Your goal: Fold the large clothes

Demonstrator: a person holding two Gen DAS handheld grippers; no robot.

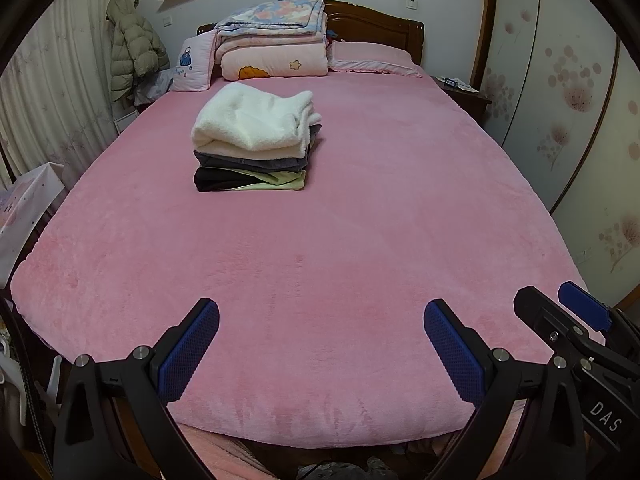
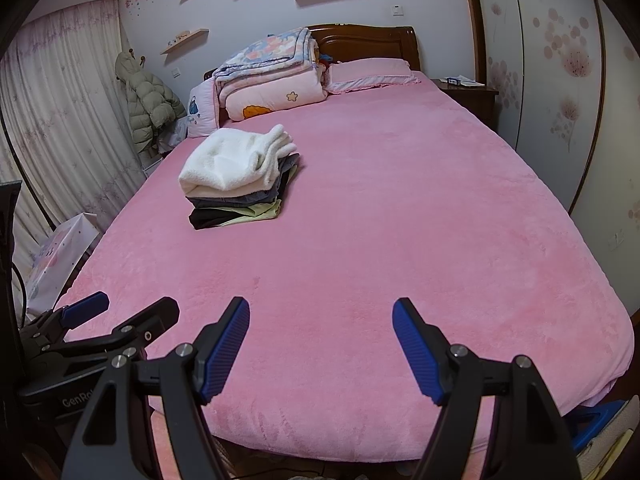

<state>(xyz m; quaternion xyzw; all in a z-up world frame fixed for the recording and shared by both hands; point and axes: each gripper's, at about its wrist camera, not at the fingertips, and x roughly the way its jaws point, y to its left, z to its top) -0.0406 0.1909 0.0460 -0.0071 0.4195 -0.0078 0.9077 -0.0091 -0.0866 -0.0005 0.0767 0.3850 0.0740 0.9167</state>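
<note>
— Starting at the left, what do we have? Our left gripper (image 1: 320, 344) hangs over the near edge of the bed (image 1: 360, 240), its blue pads spread wide with only pink cover between them.

— And up the bed, left of centre, we see the stack of folded clothes (image 1: 252, 140): a fluffy white piece on top, grey under it, then black and pale green at the bottom. It sits well away from both our grippers, short of the folded quilts (image 1: 272, 40) at the headboard.

— So we judge the folding shown here as done?

— As far as we can see, yes. No loose garment lies anywhere on the cover.

— And to the right?

— Our right gripper (image 2: 320, 344) is just beside the left one, also wide and holding nothing. We reckon all that's left is fetching another garment, if one exists out of view.
</note>
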